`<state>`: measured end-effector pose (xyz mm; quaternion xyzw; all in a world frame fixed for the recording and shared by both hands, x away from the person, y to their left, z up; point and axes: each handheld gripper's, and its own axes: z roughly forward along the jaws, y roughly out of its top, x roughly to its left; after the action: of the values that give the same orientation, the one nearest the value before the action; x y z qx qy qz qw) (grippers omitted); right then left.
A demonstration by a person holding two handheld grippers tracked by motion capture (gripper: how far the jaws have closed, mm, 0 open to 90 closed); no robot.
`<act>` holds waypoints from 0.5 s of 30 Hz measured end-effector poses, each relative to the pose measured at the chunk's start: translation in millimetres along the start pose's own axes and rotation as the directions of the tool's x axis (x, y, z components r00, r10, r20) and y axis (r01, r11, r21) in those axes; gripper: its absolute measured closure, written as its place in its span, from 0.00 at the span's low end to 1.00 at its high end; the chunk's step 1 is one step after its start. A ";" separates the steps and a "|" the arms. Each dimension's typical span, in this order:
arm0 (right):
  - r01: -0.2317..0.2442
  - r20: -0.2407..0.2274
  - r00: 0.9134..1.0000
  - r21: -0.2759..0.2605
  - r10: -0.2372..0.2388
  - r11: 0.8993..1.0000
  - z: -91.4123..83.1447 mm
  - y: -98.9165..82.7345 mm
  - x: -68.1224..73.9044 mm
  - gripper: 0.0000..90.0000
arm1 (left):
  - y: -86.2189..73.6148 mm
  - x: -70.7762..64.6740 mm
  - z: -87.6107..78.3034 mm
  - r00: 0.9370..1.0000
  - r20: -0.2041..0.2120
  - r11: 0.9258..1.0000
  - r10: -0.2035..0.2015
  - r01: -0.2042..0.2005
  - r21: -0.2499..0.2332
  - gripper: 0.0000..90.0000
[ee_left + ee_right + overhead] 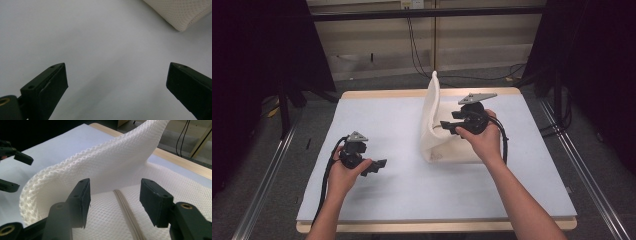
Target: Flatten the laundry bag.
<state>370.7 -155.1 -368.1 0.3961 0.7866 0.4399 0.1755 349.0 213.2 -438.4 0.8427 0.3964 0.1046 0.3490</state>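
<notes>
From the high view, I see a table covered with a pale blue-grey mat (387, 190). A white mesh fabric piece (432, 117), perhaps a pillow cover, sits right of centre; part lies flat and one flap stands upright, its long edge running away from me. My right gripper (446, 127) points left at the foot of that flap, just beside it. My left gripper (381, 165) rests well apart on bare mat, aimed right toward the fabric, so the right hand is much the nearer.

In the left gripper view, the jaws are spread wide with nothing between them. A folded corner of the fabric (181, 12) lies ahead, up and to the right.

In the right gripper view, the jaws stand apart over the flat layer, straddling a zipper (127, 212) that runs lengthwise between them. They grip nothing. The raised flap (105, 167) curls up just beyond them, so I judge the next grasp lies straight ahead.
</notes>
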 end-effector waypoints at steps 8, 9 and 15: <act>-0.012 0.005 1.000 0.009 0.012 1.000 -8.2 -1.9 -8.9 0.54 | -0.3 -0.7 2.3 1.000 0.004 1.000 -0.005 0.005 -0.005 0.04; -0.024 0.009 1.000 0.007 0.024 1.000 -10.8 -3.4 -12.3 0.56 | -0.3 -0.3 2.2 1.000 0.003 1.000 -0.003 0.003 -0.003 0.04; -0.034 0.030 0.999 -0.002 0.035 0.999 -19.3 -6.4 -21.2 0.61 | -1.0 0.6 3.3 1.000 0.000 1.000 -0.008 0.008 0.000 0.04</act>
<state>368.8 -184.2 -364.3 0.4161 0.7767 0.4373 0.1799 350.3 212.5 -441.5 0.8410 0.3997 0.1035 0.3496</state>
